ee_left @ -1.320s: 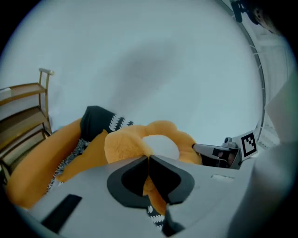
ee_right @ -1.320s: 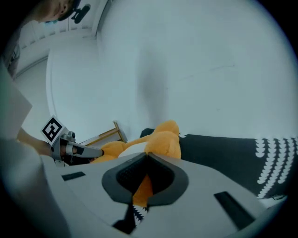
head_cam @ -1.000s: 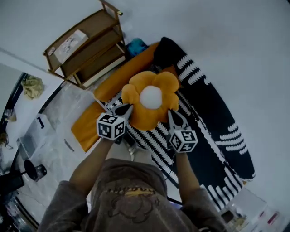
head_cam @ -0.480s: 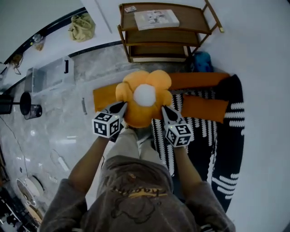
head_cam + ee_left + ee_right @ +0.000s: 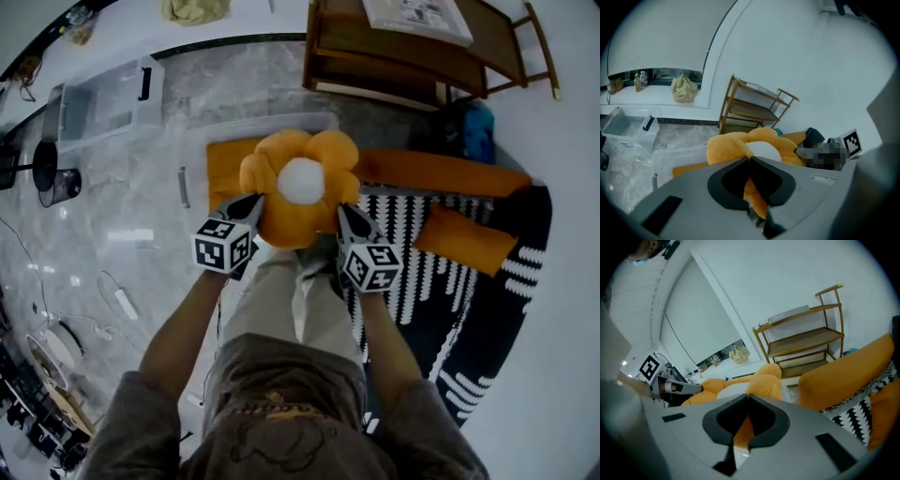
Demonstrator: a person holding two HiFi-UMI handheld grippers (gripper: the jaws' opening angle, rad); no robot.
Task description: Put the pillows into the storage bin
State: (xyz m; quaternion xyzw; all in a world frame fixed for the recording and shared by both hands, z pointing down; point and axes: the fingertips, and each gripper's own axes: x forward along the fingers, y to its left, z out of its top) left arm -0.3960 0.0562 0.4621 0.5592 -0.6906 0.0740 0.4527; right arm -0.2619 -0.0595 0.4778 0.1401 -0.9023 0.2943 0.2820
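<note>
A flower-shaped orange pillow [image 5: 298, 202] with a white centre hangs in the air between both grippers. My left gripper [image 5: 255, 200] is shut on its left edge and my right gripper [image 5: 341, 209] is shut on its right edge. In the left gripper view orange plush [image 5: 736, 146] is pinched at the closed jaws [image 5: 750, 160]. The right gripper view shows the same pillow [image 5: 765, 380] caught in its closed jaws [image 5: 748, 397]. Just beyond and below the pillow, a clear storage bin [image 5: 192, 131] on the marble floor holds a flat orange pillow [image 5: 223, 161].
A long orange pillow [image 5: 441, 173] and a smaller orange one [image 5: 466, 240] lie on a black-and-white striped mat [image 5: 487, 309] at the right. A wooden shelf [image 5: 412, 52] stands behind. A second clear box [image 5: 103, 94], cables and a black cup [image 5: 58, 183] are at the left.
The flower pillow, held by both grippers, has been carried from above the striped mat over to the clear bin on the marble floor. Both grips look unchanged.
</note>
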